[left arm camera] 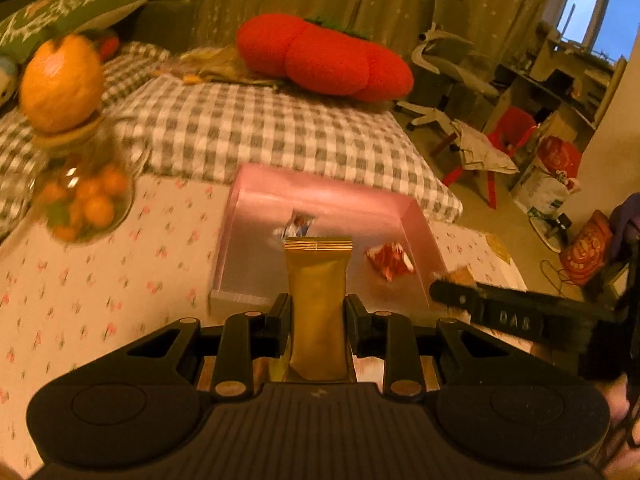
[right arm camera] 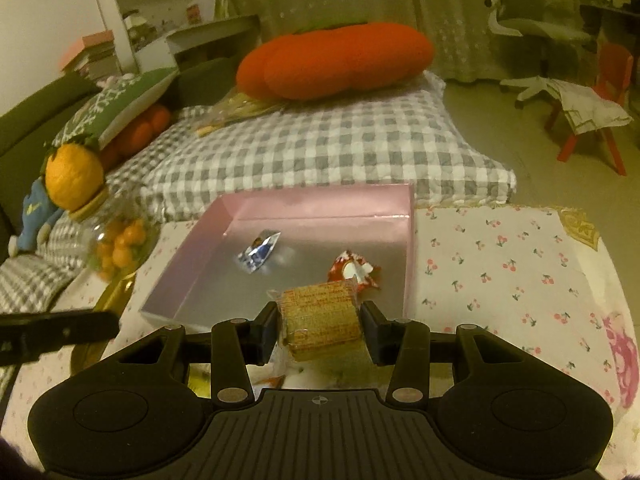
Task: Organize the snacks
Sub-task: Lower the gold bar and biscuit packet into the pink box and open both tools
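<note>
A pink box point(left arm camera: 280, 184) point(right arm camera: 316, 200) stands on the flowered tablecloth. In it lie a blue-wrapped snack point(left arm camera: 298, 224) point(right arm camera: 260, 249) and a red-wrapped snack point(left arm camera: 390, 262) point(right arm camera: 354, 270). My left gripper point(left arm camera: 318, 312) is shut on a gold snack packet point(left arm camera: 318, 292), held upright over the box's near edge. My right gripper point(right arm camera: 320, 316) is shut on a clear-wrapped brown cake roll point(right arm camera: 322, 316), just above the box's near right corner. The right gripper's finger also shows at the right of the left wrist view point(left arm camera: 480, 304).
A glass jar of small oranges with an orange-shaped lid point(left arm camera: 76, 184) point(right arm camera: 112, 240) stands left of the box. Behind the table is a checked cushion point(left arm camera: 260, 128) with a red tomato pillow point(left arm camera: 328, 56). A red chair point(right arm camera: 592, 120) stands at right.
</note>
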